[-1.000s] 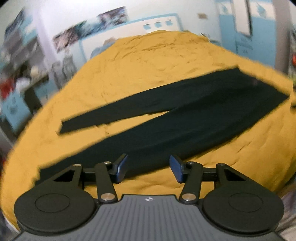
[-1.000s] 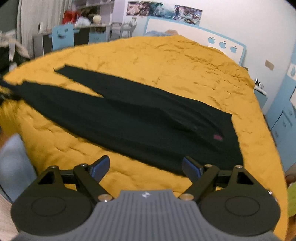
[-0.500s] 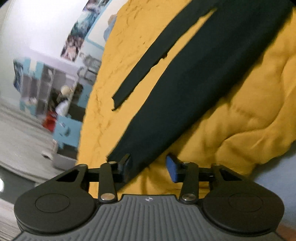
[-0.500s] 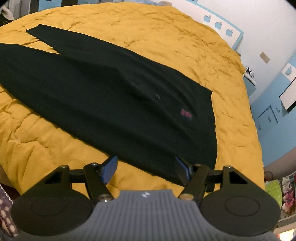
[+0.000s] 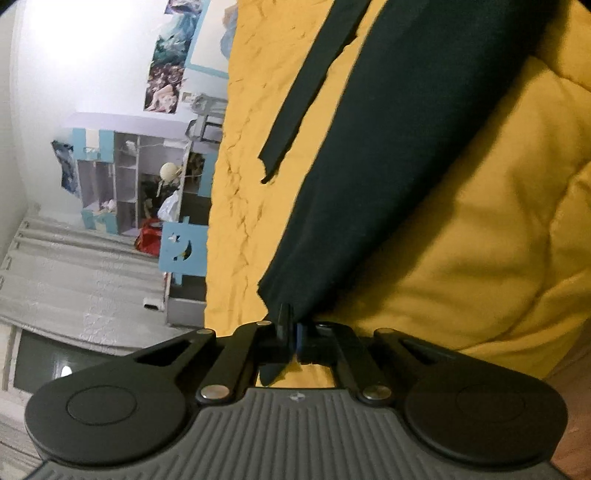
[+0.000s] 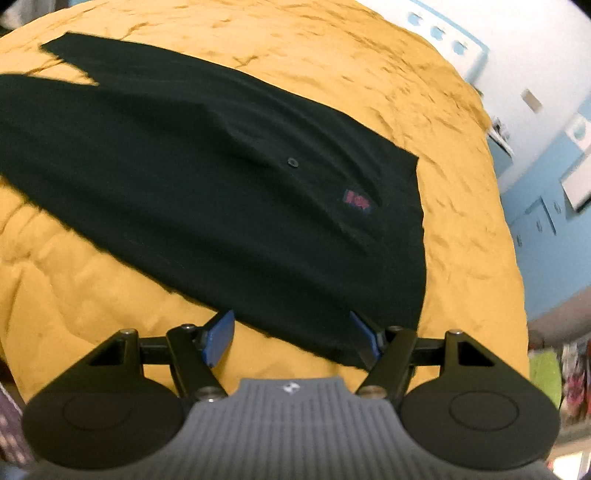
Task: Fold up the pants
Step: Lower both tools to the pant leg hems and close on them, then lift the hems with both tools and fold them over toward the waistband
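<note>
Black pants (image 6: 229, 192) lie spread flat on a yellow bedspread (image 6: 332, 66), legs running left, waistband at the right with a small red label (image 6: 356, 199). My right gripper (image 6: 291, 332) is open, its blue pads either side of the near waistband corner, low over the cloth. In the left wrist view the near pant leg (image 5: 388, 166) runs up and right, the far leg (image 5: 306, 92) lies beyond it. My left gripper (image 5: 290, 328) is shut on the hem of the near leg.
The bedspread (image 5: 480, 240) drops off at the bed's near edge. Shelves and a blue chair (image 5: 181, 251) stand beyond the foot of the bed. A white headboard (image 6: 443, 33) and blue cabinets (image 6: 546, 221) lie to the right.
My left gripper rolled sideways, came down to the near leg's hem and closed on it. My right gripper moved in to the waistband corner and stays open.
</note>
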Motion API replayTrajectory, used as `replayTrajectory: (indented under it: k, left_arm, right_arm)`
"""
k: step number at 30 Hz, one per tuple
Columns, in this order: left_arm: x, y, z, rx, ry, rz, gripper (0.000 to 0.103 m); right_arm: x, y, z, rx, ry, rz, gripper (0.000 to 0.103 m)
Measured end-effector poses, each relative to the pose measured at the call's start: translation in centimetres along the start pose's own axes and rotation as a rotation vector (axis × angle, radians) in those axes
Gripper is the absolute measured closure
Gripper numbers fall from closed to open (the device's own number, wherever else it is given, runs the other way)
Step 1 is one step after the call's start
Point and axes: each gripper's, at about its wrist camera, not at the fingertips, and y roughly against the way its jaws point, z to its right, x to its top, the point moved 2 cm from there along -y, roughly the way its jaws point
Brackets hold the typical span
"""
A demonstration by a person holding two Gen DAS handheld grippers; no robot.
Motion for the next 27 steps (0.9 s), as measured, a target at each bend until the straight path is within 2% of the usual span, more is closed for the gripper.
replayTrajectory:
  k: [4, 6, 8, 13, 16, 17, 18, 19, 20, 25, 27]
  left_arm:
    - [0.5, 0.2, -1.8, -0.036, 0.155, -0.041, 0.102]
    - [0.9, 0.3, -2.8, -0.057, 0.227, -0.064, 0.102]
    - [1.4, 0.5, -3.7, -0.058, 0.266, -0.075, 0.102]
    - [2.2, 0.9, -5.5, -0.071, 0.339, -0.107, 0.102]
    - [2.4, 1.0, -6.4, -0.075, 0.380, -0.126, 0.102]
    - [2.5, 1.1, -6.7, -0.076, 0.396, -0.132, 0.102]
    - [2.6, 1.2, -7.0, -0.076, 0.415, -0.137, 0.102]
    - [2.7, 1.2, -7.4, -0.076, 0.433, -0.140, 0.102]
    - [2.9, 1.3, -7.6, -0.077, 0.448, -0.145, 0.102]
    - [4.0, 1.3, -10.5, -0.093, 0.548, -0.153, 0.102]
    - [4.8, 1.1, -11.8, -0.071, 0.562, -0.143, 0.102]
  right_arm:
    - [-1.0, 0.6, 0.3, 0.027, 0.128, 0.016, 0.039]
    - [-1.6, 0.5, 0.2, 0.035, 0.192, 0.007, 0.047]
    - [-2.1, 0.0, 0.1, 0.022, 0.255, -0.005, 0.053]
    - [-2.9, -1.2, -0.2, -0.015, 0.357, 0.012, 0.054]
    - [-3.4, -1.6, -0.9, -0.045, 0.457, 0.036, 0.064]
    - [-3.6, -1.7, -1.1, -0.059, 0.487, 0.047, 0.074]
    - [-3.7, -1.8, -1.2, -0.070, 0.505, 0.053, 0.092]
    - [-3.8, -1.9, -1.3, -0.075, 0.513, 0.058, 0.101]
    - [-3.8, -1.7, -1.3, -0.076, 0.514, 0.071, 0.103]
    - [-2.2, 0.5, 0.6, -0.086, 0.442, 0.141, 0.103]
    - [-0.5, 1.5, 2.0, -0.085, 0.394, 0.168, 0.103]
